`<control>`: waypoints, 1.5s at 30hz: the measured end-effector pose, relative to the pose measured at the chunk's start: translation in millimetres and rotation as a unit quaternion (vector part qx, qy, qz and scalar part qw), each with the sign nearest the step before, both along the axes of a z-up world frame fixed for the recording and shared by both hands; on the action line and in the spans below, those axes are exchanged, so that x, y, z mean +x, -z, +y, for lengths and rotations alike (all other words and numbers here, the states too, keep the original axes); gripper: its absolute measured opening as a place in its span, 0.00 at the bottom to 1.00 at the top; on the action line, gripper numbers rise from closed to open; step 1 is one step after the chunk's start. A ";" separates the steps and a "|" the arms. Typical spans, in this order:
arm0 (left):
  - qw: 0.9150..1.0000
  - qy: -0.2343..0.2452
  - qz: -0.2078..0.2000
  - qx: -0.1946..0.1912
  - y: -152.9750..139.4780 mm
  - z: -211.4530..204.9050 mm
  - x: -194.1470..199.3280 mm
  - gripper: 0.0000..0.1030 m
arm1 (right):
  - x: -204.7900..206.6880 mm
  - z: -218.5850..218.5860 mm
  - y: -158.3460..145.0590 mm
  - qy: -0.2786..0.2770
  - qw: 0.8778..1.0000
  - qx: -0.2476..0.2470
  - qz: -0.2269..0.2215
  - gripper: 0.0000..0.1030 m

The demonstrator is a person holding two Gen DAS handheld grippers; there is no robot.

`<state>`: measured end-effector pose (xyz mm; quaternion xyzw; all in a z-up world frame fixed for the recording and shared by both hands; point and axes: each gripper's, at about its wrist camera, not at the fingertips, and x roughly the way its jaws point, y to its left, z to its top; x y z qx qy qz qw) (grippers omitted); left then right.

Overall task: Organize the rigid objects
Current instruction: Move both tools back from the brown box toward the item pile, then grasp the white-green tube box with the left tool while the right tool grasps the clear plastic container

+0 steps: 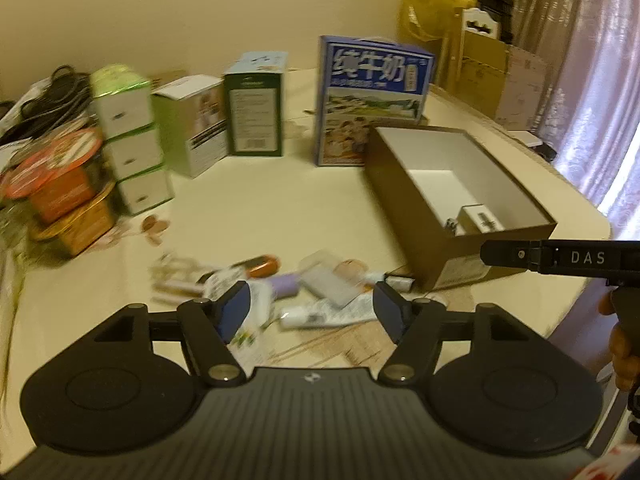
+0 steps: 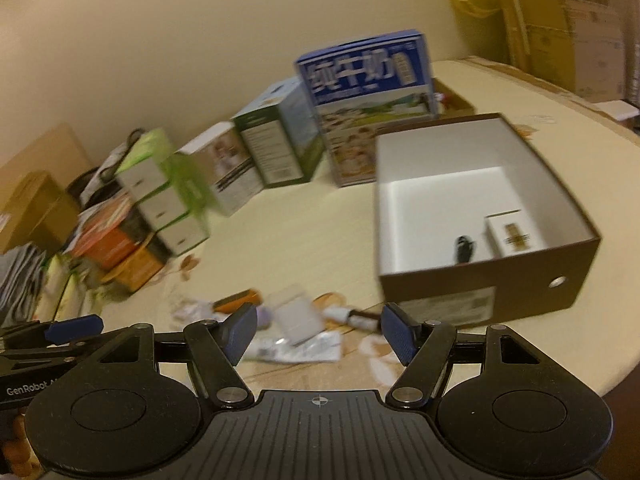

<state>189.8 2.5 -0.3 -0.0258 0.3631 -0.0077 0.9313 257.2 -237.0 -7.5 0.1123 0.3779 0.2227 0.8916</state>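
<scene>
Looking along the left gripper (image 1: 310, 308), we see its blue pads spread apart with nothing pinched between them; a loose heap of small items (image 1: 316, 288) lies on the cream table (image 1: 260, 208) just beyond and partly between the fingertips, untouched. In that heap we can make out an orange tube (image 1: 262, 266), a lilac piece (image 1: 285, 285) and a white packet (image 1: 320, 314), though blur hides finer detail. The right gripper (image 2: 318, 330) likewise stands released, empty, with the same clutter just ahead of its pads. To the right and farther off sits the open brown box (image 2: 520, 296) with white inner walls, well clear of both sets of fingers. Inside it, near its front wall, rest a small white carton (image 2: 510, 236) and a small black object (image 2: 463, 249) beside it. Behind, cartons line the wall, the blue milk box (image 1: 372, 100) among them.
</scene>
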 end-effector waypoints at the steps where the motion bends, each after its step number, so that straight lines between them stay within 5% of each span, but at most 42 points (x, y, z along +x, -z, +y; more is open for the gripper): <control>1: 1.000 -0.005 0.002 0.001 2.5 3.3 -5.3 0.63 | -4.0 4.6 3.0 -0.006 1.000 0.000 0.001 0.64; 17: 0.998 -0.043 0.038 -0.020 46.0 38.1 -45.3 0.63 | -27.6 59.8 54.2 -0.086 0.996 -0.019 0.029 0.64; 45: 0.995 -0.055 0.084 -0.025 115.7 51.9 36.3 0.58 | 34.6 67.6 114.2 -0.084 0.993 -0.041 0.068 0.64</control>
